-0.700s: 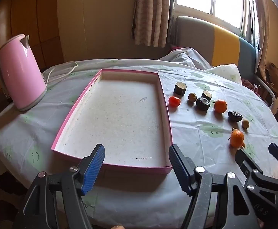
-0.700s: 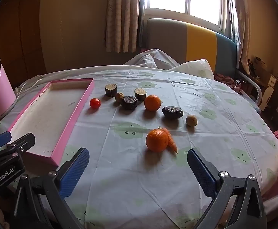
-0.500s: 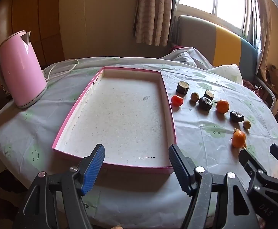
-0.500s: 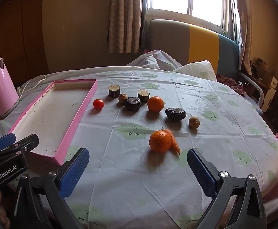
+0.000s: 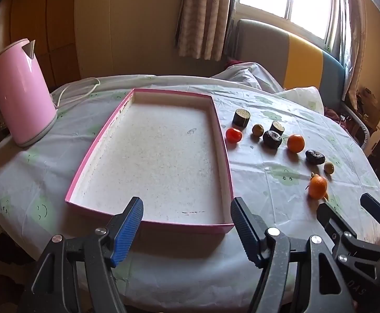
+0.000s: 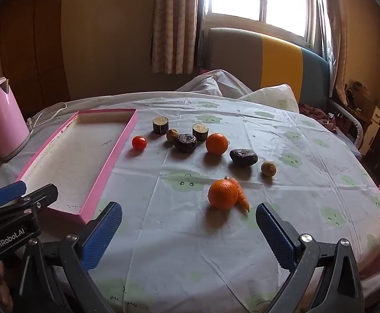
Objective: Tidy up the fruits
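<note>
**Fruit waiting, tray bare**

Both tongs spread wide and holding nothing: left gripper (image 5: 186, 217) before the pink tray (image 5: 225, 143), right gripper (image 6: 188, 224) facing the near orange (image 6: 222, 194); sorting seemingly not yet begun; next, likely closing on that orange; carrot (image 6: 243, 195) touching it, long axis running away, tip nearest.

Right gripper (image 6: 188, 225) at 6 o'clock, jaws spread wide, holding nothing, above the tablecloth (image 6: 307, 182). Near orange (image 6: 223, 194) at centre, touching a small carrot (image 6: 243, 195) on its 3 o'clock side. Pink tray (image 6: 109, 161) at 9 o'clock. Tomato (image 6: 139, 143) just beside the tray's rim. Kettle (image 6: 3, 118) at 9 o'clock edge.
</note>
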`<state>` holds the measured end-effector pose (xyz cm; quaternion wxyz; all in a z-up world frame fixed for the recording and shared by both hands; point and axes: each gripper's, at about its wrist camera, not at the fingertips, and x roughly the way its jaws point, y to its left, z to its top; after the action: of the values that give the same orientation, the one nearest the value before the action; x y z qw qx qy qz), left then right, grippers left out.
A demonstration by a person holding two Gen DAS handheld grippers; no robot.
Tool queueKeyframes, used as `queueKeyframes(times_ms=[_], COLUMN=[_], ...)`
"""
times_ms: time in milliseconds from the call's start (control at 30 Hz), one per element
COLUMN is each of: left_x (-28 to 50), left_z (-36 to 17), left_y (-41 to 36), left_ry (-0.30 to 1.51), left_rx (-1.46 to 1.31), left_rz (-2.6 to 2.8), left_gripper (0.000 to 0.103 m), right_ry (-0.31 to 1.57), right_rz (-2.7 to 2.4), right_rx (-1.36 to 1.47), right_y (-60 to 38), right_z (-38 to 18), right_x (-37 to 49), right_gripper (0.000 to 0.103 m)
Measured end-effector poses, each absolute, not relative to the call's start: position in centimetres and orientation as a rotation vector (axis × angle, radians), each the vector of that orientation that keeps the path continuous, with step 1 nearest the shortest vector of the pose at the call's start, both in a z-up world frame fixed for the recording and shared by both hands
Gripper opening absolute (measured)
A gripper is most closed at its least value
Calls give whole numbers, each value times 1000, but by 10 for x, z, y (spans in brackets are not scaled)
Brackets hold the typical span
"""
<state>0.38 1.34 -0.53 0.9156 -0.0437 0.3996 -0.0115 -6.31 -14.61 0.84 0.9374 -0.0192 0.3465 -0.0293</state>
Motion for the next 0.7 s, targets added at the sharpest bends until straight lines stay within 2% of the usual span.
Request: queueKeyframes(times_ms=[700], left_x=[-1], left_z=[1], left_y=[11], left_ry=[784], left_rx=[-63], left_rz=[-24], left_gripper=[71], right_ry=[708], right_rz=[-46], right_rx=[-32], right_y=[-146], right_z=[13], right_x=[-65], right_gripper=[103])
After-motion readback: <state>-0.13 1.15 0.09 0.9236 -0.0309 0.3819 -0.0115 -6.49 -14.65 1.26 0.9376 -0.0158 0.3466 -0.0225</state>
